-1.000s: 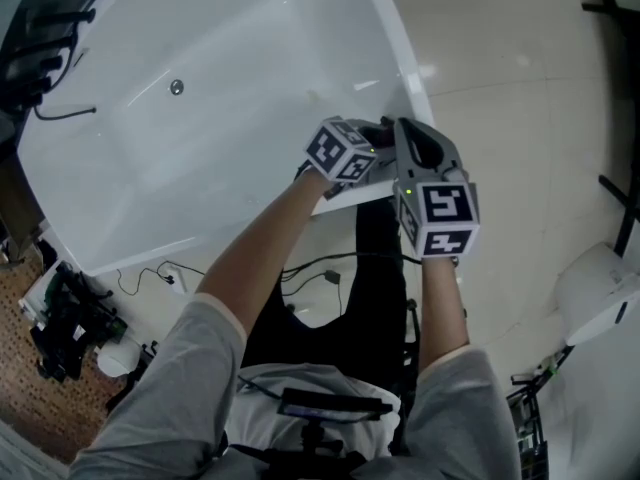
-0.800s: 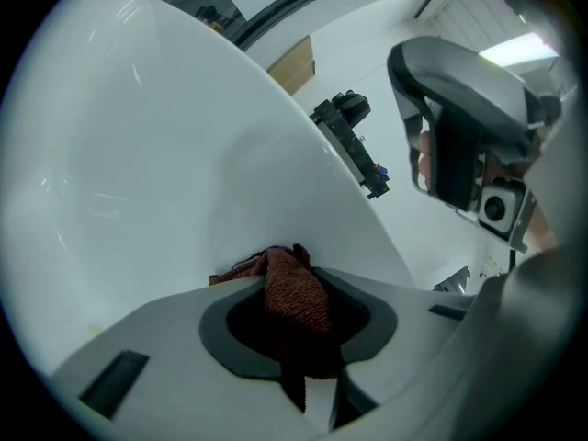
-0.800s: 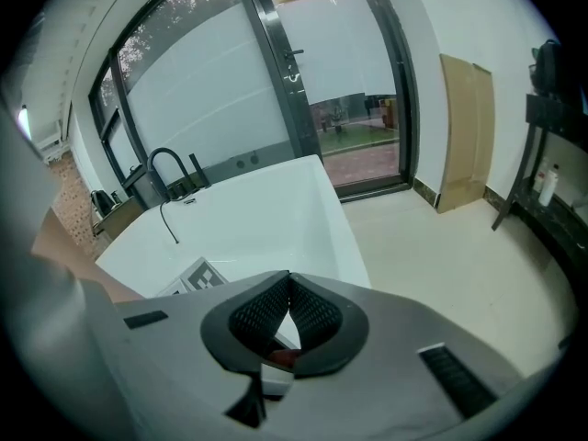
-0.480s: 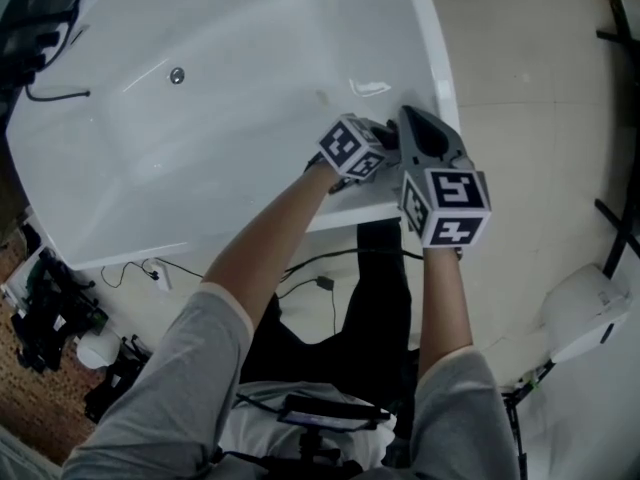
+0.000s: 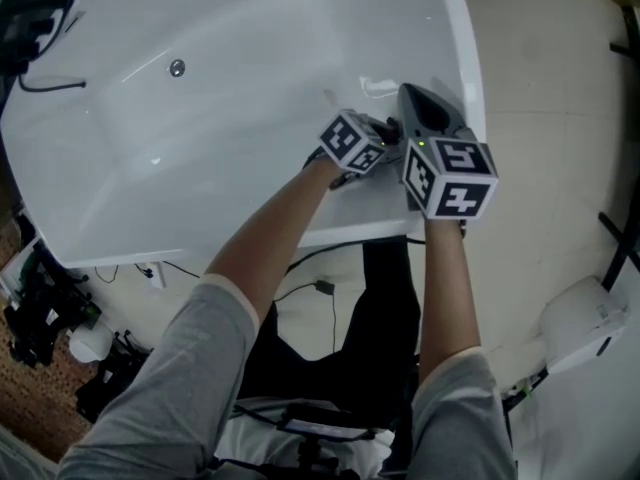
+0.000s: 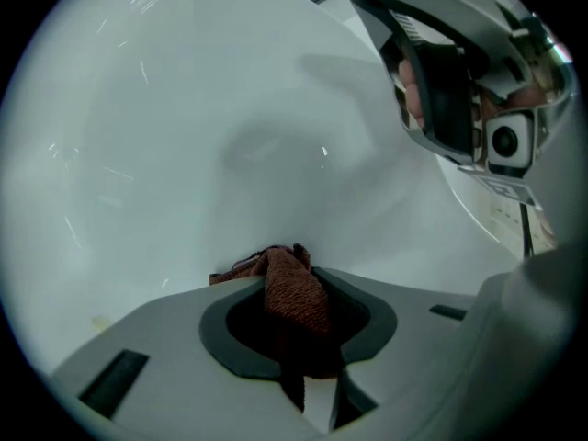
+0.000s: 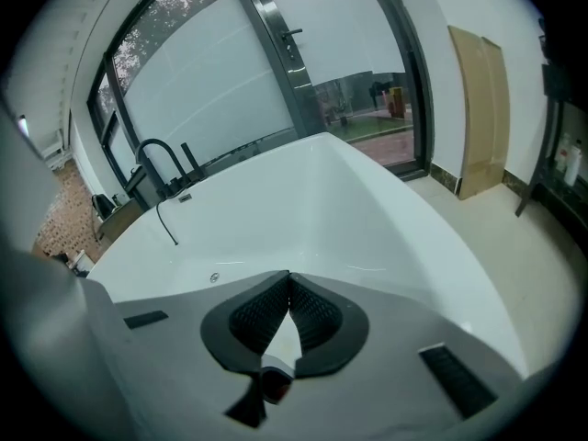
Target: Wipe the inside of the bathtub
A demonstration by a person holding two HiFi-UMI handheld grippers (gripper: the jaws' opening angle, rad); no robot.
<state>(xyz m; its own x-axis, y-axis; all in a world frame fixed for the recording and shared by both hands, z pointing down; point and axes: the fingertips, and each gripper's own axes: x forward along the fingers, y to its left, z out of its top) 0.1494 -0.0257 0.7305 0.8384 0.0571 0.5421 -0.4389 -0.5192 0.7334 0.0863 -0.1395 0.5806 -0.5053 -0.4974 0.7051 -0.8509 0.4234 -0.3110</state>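
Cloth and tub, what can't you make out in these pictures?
- The cloth: missing from the head view, hidden under the left gripper and its cube.
- Its lower part: left gripper view, buried between the shut jaws.
- Whether it touches the tub: left gripper view, the far side faces away.
- The tub's near right corner: head view, covered by the left gripper and right gripper.
- The faucet: head view, mostly cut off at the top-left edge.

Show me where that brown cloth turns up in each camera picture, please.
Head view: not visible; the left gripper covers it.
Left gripper view: low centre, the brown cloth is pinched between the jaws, with white tub wall behind it.
Right gripper view: not in it; the jaws there are shut on nothing.
Shared landmark: the white bathtub, seen in all three.
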